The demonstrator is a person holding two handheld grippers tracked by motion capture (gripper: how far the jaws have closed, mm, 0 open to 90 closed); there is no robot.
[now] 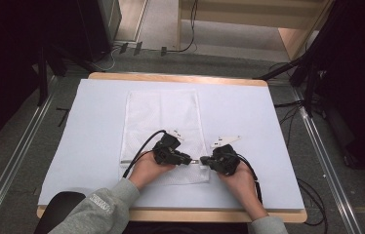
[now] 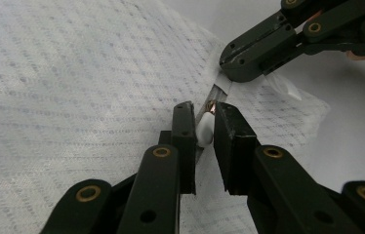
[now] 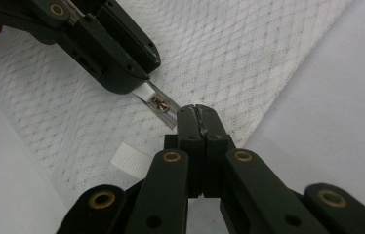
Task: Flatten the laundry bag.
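Note:
A white mesh bag (image 1: pixel 163 117) lies flat on the table, its zipper running along the near edge. My left gripper (image 1: pixel 190 160) is shut on the white zipper pull (image 2: pixel 205 131), which sits pinched between its jaws (image 2: pixel 204 108). Just to its right, my right gripper (image 1: pixel 204 161) is shut on the zipper tape (image 3: pixel 168 111) at the bag's edge, with its jaws pressed together (image 3: pixel 197 109). The two gripper tips nearly meet. A metal slider (image 3: pixel 160 102) shows on the tape between them. A small white ribbed label (image 3: pixel 131 158) lies on the bag beside my right gripper.
A white sheet (image 1: pixel 249 122) covers the wooden table (image 1: pixel 180 78). Bare sheet lies on both sides of the bag. Cables and black stands (image 1: pixel 312 73) are on the floor around the table. A dark rounded object (image 1: pixel 58 209) sits at the near left corner.

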